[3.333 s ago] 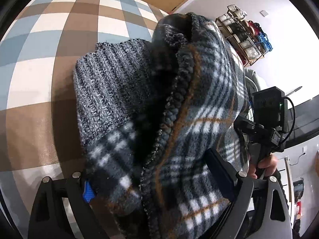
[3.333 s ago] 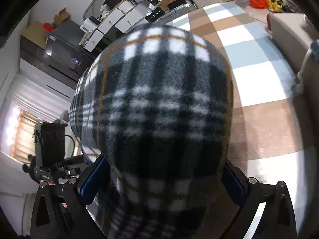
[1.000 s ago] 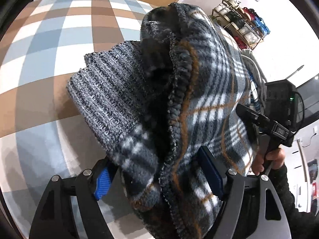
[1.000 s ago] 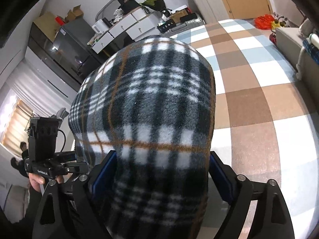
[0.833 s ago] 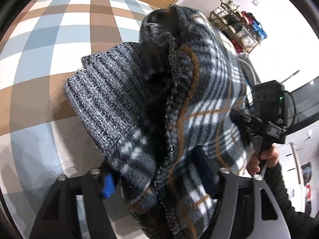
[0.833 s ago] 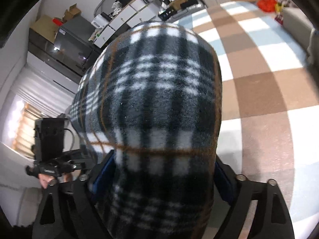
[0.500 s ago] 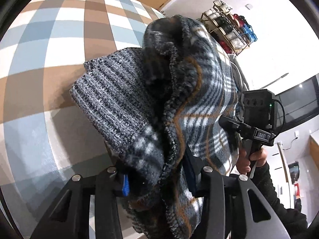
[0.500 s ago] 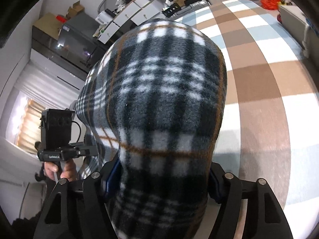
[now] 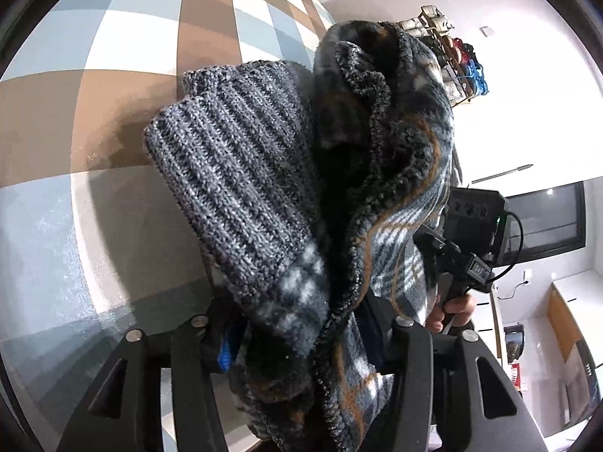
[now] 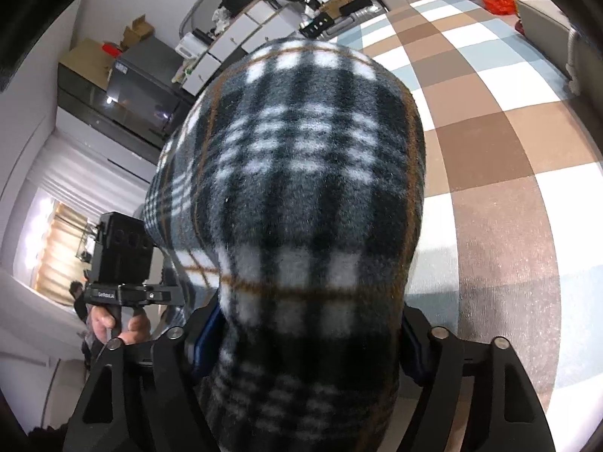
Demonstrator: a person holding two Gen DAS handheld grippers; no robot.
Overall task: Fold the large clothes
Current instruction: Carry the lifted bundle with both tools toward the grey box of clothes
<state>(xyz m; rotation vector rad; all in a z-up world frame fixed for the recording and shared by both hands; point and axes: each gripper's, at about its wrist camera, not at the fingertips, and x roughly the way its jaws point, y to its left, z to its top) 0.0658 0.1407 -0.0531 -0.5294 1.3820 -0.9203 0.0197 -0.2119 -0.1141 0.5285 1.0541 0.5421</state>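
Note:
A large plaid fleece garment [image 9: 395,207] with a grey ribbed knit cuff [image 9: 241,188] hangs in the air between both grippers. My left gripper [image 9: 301,342] is shut on a bunched edge of it next to the cuff. My right gripper [image 10: 301,335] is shut on another part of the same plaid garment [image 10: 305,173], which drapes over the jaws and hides the fingertips. The right gripper also shows in the left wrist view [image 9: 463,260], hand-held, at the right. The left gripper shows at the left of the right wrist view [image 10: 124,263].
A checked blue, brown and white floor mat [image 9: 113,113] [image 10: 508,196] lies below. A shoe rack [image 9: 452,64] stands by the white wall. Cabinets and a dark glass unit [image 10: 143,90] line the far side. A sofa edge [image 10: 546,19] is at the right.
Both grippers have closed further on the garment; the jaws stand narrower than a second ago. The garment stays lifted, and the views have shifted slightly.

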